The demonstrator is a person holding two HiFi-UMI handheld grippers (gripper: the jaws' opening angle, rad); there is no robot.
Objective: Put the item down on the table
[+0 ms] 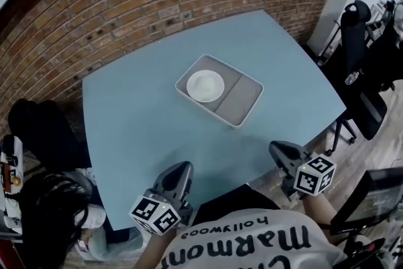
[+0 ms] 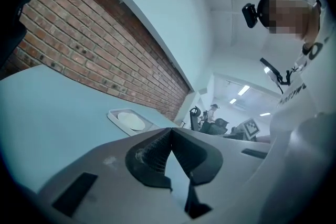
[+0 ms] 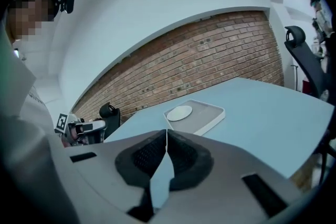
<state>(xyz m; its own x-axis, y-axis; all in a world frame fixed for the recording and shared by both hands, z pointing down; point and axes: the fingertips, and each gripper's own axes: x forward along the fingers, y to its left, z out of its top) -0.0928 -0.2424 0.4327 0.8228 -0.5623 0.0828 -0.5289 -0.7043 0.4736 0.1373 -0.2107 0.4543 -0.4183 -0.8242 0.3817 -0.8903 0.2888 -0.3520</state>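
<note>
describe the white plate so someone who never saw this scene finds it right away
Find the big pale blue table by the red brick wall. Near its middle lies a grey rectangular tray with two compartments. The round white plate sits in its left compartment in the head view, the only round white thing there.

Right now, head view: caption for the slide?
Left gripper and right gripper shut, empty; plate in tray on table.

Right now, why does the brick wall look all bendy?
Head view: the wide-angle lens bows the brick wall and the table edges. Left gripper view: the wall slants steeply and the corners go dark. Right gripper view: the wall arches overhead.
</note>
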